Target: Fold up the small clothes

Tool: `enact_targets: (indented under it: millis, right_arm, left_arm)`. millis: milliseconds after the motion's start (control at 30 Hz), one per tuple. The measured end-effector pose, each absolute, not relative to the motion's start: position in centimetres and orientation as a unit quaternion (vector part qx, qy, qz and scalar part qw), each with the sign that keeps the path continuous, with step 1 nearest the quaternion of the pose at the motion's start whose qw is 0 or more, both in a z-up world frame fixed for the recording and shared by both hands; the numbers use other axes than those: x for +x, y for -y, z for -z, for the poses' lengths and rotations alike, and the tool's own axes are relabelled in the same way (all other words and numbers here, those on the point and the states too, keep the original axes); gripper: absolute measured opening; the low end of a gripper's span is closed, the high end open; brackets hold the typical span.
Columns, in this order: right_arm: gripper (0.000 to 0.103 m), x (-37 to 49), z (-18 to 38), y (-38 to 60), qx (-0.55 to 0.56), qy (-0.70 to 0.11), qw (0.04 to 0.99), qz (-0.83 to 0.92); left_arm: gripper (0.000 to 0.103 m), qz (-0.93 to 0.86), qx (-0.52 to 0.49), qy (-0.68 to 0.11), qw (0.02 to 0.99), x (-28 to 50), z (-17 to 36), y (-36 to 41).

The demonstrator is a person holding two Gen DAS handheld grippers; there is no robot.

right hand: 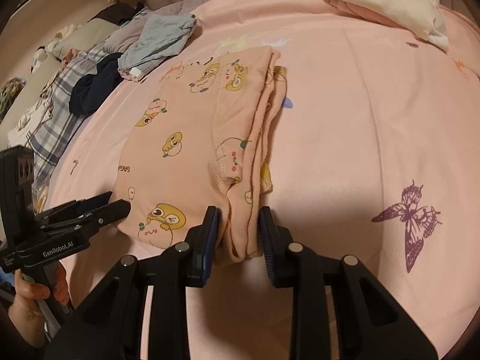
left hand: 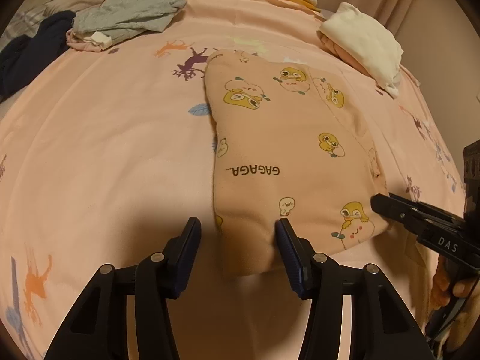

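Soft, light peach duck-print garment (left hand: 288, 156) on bed (left hand: 105, 150); best pinched at near hem. Left gripper (left hand: 238, 234) fingers apart astride its corner; right gripper (right hand: 238, 225) fingers bracketed folded layers, clamping unclear.

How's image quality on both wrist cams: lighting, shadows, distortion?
Left wrist: warm dim light, strong fisheye bend, dark corners; the left gripper throws a soft shadow over the near hem of the peach printed garment. Right wrist: same warm cast, shadow beneath the right gripper, print sharp.
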State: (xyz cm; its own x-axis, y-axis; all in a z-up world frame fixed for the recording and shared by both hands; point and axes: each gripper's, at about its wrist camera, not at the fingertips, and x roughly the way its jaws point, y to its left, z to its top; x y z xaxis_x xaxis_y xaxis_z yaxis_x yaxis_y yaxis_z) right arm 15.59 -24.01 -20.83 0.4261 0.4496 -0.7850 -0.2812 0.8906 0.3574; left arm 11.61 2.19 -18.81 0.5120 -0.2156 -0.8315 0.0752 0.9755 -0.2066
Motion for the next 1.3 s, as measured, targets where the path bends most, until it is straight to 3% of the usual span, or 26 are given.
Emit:
enact_targets:
  millis: [433,467,567,600,733,833,900,1000,1300]
  right_arm:
    - [0.032,12.9,17.7,26.2,0.059,-0.473,0.862,-0.174]
    - [0.034,12.7,17.3,26.3,0.056,-0.471,0.863,-0.171]
    - [0.059,11.5,15.9,26.5,0.052,-0.46,0.871,-0.164]
    - [0.063,11.0,15.3,26.5,0.053,-0.453,0.875,-0.163]
    - [0.068,9.6,13.2,26.1,0.053,-0.435,0.882,-0.172]
    - [0.08,8.4,11.5,25.7,0.043,-0.42,0.89,-0.175]
    - [0.092,7.7,10.8,25.5,0.042,-0.413,0.892,-0.179]
    - [0.103,6.6,9.5,25.1,0.041,-0.402,0.895,-0.187]
    - [0.103,3.7,6.0,24.1,0.023,-0.365,0.91,-0.194]
  left_arm:
    - [0.056,0.045,-0.035,-0.481,0.875,8.8,16.6,-2.4]
    - [0.058,0.04,-0.03,-0.48,0.876,8.5,16.3,-2.3]
    - [0.072,0.033,-0.024,-0.474,0.88,7.7,15.3,-2.1]
    - [0.075,0.032,-0.025,-0.471,0.881,7.3,14.8,-2.1]
    - [0.08,0.029,-0.025,-0.462,0.886,6.2,13.2,-1.8]
    - [0.087,0.031,-0.031,-0.458,0.888,5.4,11.8,-1.6]
    - [0.099,0.03,-0.042,-0.453,0.89,4.7,10.9,-1.7]
    - [0.099,0.021,-0.045,-0.447,0.893,3.9,9.6,-1.6]
    - [0.1,-0.002,-0.028,-0.425,0.905,1.7,6.7,-1.0]
